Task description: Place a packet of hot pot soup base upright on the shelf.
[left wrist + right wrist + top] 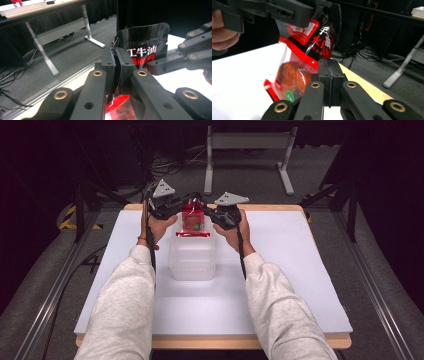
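left gripper (175,209) | jaws clamped on packet (192,218) | right gripper (212,215) | likewise clamped | packet is held above clear tub (192,257), mid-frame; tearing or lowering is judged next

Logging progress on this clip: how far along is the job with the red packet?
Done: both grippers, left gripper and right gripper, are shut on the red packet, lifted. In hand: held over the clear container. Left: the packet looks unopened, the container seemingly empty.
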The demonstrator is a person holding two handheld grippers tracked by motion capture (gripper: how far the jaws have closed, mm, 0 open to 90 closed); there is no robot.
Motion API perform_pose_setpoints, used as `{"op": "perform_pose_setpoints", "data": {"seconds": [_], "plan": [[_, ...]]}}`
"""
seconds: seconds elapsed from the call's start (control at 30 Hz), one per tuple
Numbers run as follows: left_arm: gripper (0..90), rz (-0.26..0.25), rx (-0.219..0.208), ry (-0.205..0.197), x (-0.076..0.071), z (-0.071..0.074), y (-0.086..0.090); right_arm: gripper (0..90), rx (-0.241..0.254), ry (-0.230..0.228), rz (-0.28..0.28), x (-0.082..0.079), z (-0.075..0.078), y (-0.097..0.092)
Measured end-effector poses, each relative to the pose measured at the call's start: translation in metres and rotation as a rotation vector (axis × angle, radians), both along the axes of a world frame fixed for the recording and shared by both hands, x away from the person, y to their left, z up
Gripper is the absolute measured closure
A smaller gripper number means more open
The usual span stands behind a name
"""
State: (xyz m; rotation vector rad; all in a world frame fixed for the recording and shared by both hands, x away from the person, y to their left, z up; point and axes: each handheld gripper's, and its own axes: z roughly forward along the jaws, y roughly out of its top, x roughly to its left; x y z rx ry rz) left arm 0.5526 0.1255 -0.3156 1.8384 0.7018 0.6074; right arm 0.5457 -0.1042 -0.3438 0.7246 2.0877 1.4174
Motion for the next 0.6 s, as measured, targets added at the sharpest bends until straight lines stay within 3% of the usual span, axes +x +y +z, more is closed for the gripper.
{"op": "perform_pose_setpoints", "data": {"seconds": [0.27,0.6], "plan": [[84.2,-0.025,-0.018,0.028,0.005,-0.009,0.0,90.0,-0.009,0.017,-0.006,0.005,-0.01,-0.002],[83.6,-0.034,0.021,0.044,-0.003,-0.022,-0.002,90.0,-0.004,0.046,0.007,0.001,-0.02,-0.006]]}}
